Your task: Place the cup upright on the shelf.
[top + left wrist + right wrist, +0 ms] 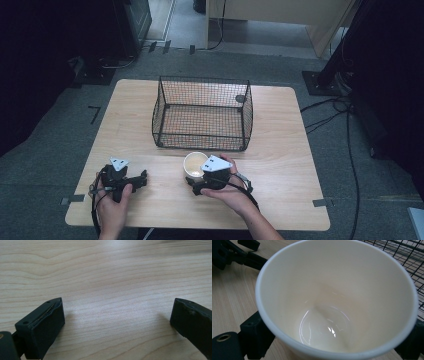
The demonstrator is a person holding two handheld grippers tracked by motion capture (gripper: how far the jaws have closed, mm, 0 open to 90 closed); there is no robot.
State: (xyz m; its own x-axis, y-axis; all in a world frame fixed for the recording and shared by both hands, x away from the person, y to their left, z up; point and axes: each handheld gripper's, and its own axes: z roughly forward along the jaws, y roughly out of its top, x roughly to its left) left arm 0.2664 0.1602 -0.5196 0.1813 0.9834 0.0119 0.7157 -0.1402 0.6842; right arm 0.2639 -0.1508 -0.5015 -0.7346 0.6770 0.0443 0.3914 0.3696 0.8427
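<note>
Fingers of our right gripper (200, 186) stand on both sides of the white cup (195, 164), closed against its wall, while our left gripper (131, 181) keeps its jaws wide apart with nothing between them, low over the table (280, 165) at the near left. From large to small: the table, then the wire basket (202, 114) at the far middle, then the cup just near of it. We judge the cup is held so it can go into the basket. Its outside and base are hidden; it looks empty.
</note>
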